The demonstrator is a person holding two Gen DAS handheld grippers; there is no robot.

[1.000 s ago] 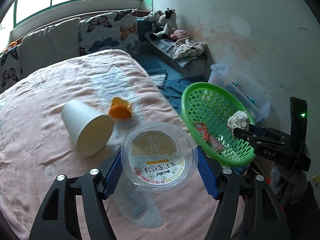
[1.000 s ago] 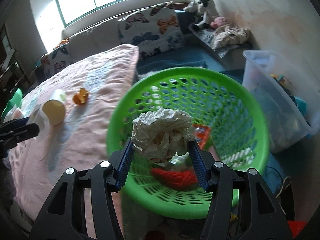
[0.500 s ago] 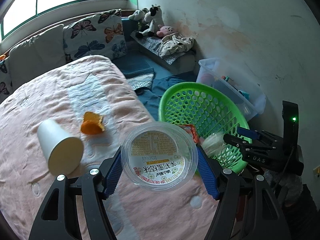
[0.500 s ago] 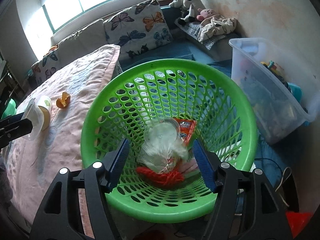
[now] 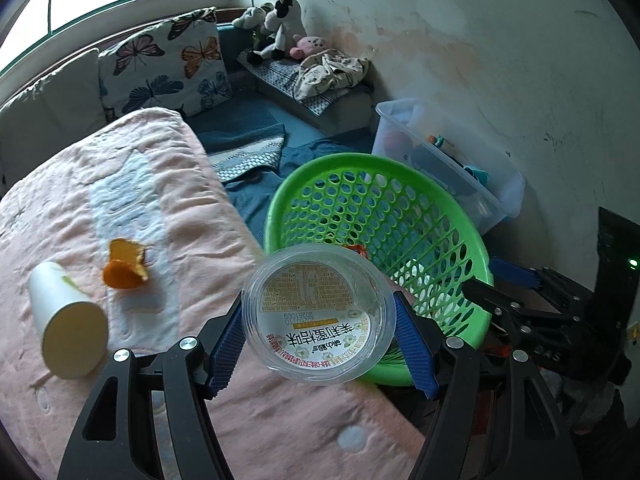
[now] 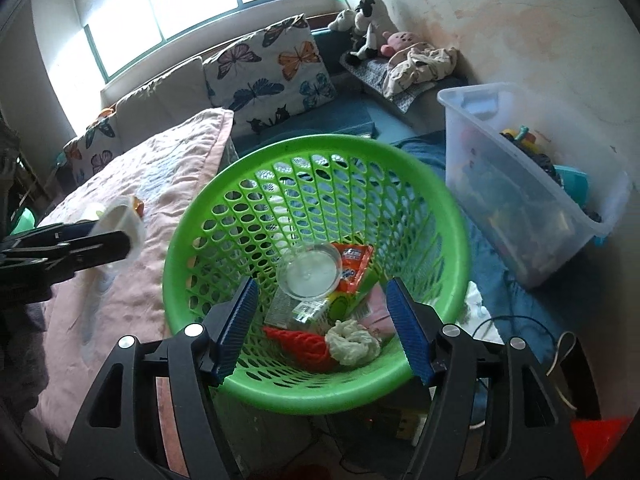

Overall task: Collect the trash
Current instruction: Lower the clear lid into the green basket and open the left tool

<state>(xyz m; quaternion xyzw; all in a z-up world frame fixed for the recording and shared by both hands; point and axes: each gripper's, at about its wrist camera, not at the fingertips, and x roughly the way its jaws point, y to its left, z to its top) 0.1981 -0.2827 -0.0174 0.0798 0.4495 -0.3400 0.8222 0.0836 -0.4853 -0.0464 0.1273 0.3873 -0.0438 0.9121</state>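
My left gripper (image 5: 318, 340) is shut on a clear plastic cup (image 5: 318, 312) with a printed label, held over the bed edge beside the green basket (image 5: 472, 240). My right gripper (image 6: 320, 328) is open and empty over the near rim of the basket (image 6: 192, 216). In the basket lie a crumpled paper ball (image 6: 352, 346), a clear cup (image 6: 308, 272), a red wrapper (image 6: 354, 268) and a red knitted piece (image 6: 300, 346). A white paper cup (image 5: 66, 320) and an orange peel (image 5: 124, 268) lie on the pink bed cover (image 5: 160, 184).
A clear storage bin (image 6: 528, 200) with toys stands right of the basket by the wall. Butterfly pillows (image 5: 164, 72) and plush toys (image 5: 280, 28) are at the back. Blue mats (image 5: 248, 148) cover the floor. Cables (image 6: 520, 344) lie near the basket.
My right gripper opened and the paper ball fell into the basket. My left gripper carried the clear cup right, toward the basket.
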